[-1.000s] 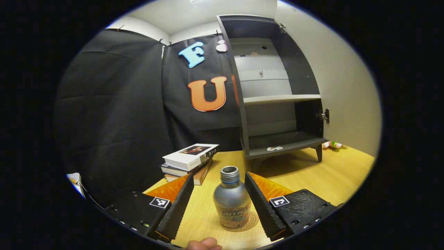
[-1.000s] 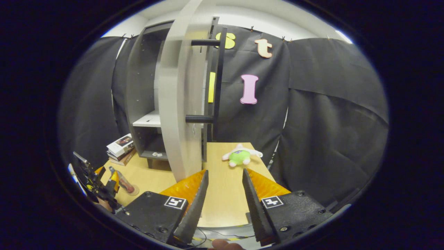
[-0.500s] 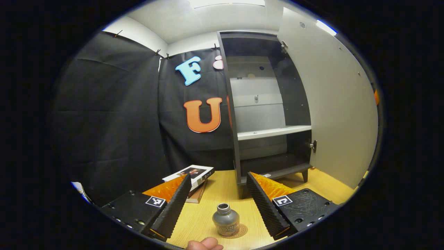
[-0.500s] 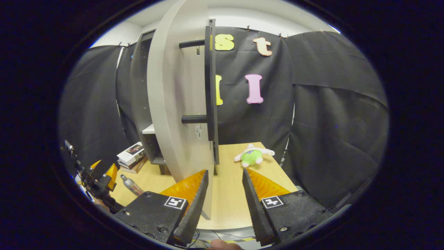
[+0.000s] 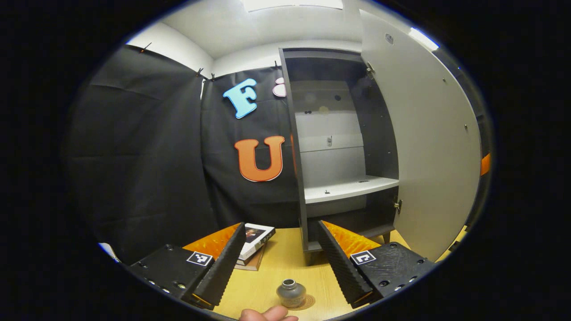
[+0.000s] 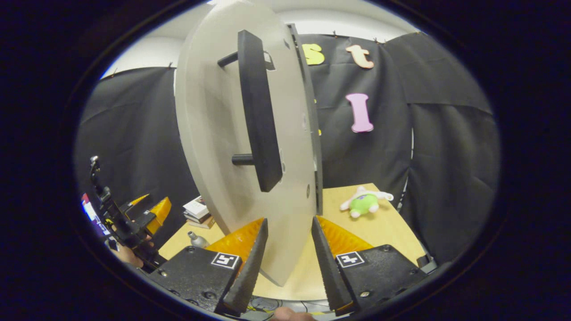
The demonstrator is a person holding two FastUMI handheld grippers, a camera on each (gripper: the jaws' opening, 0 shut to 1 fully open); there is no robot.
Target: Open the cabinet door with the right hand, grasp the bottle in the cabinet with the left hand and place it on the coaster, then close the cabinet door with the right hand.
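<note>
Bottle (image 5: 291, 293) is standing upright on the coaster (image 5: 307, 303) near the front edge of the surface (image 5: 276, 267), so the placing step looks done and only the door is left. Left hand-held gripper (image 5: 276, 261) is hanging above it with its fingers spread wide and nothing between them, clear of the bottle. Further back toward the left edge, a stack of books (image 5: 254, 243) is lying just beside the cabinet (image 5: 308, 214), whose shelves are showing bare.

In the right gripper view, the cabinet door (image 6: 223, 147) is standing swung out, its lower edge sitting between the parted fingers of the right hand-held gripper (image 6: 289, 263), which is gripping nothing; whether a finger is touching the panel cannot be told. The long dark handle (image 6: 258, 116) is sitting higher up on the door face. A green plush toy (image 6: 363, 203) is lying near the right edge of the surface.

The risks appear to be these: pushing low on the panel rather than by the handle could let the fingers slip off, and a fast swing could slam the door and rock the cabinet. The left hand dropping carelessly could tip the bottle.
</note>
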